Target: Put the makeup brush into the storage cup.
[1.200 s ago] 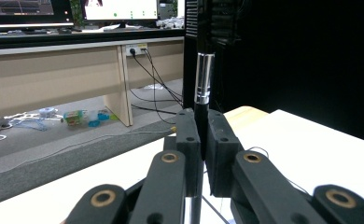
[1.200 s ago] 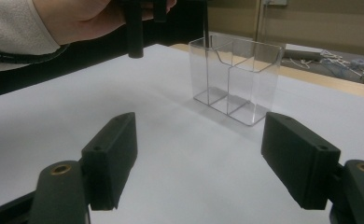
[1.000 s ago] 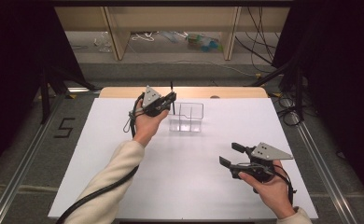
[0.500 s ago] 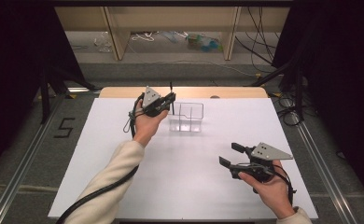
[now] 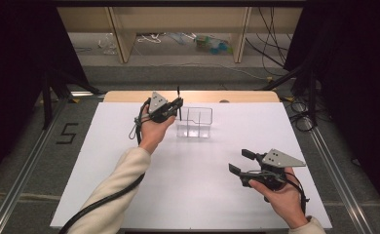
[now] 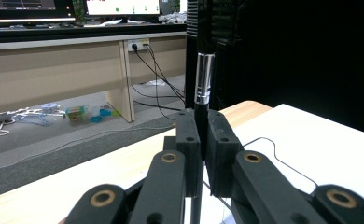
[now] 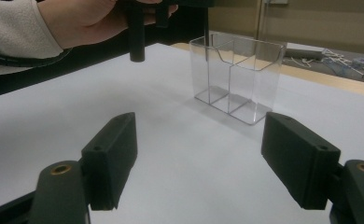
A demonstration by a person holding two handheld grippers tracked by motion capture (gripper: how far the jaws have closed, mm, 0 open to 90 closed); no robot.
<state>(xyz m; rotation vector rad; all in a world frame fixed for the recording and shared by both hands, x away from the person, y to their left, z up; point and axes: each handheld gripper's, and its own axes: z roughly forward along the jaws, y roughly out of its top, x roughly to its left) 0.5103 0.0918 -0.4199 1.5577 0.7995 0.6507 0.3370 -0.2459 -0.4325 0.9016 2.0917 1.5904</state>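
High view: the left tool had a black pen pinched upright, long axis vertical, right at the 9 o'clock edge of the clear holder on the counter. So the left hand was clearly the nearer one; the right tool sat well apart at about 5 o'clock from the holder, spread and empty.

Left gripper view: pads pressed tight on the pen below its silver band.

Right gripper view: spread pads framed the holder at 12 o'clock, with the pen hanging at 10 o'clock (tip above the counter).

Versus a second earlier, nothing had shifted, both hands parked.
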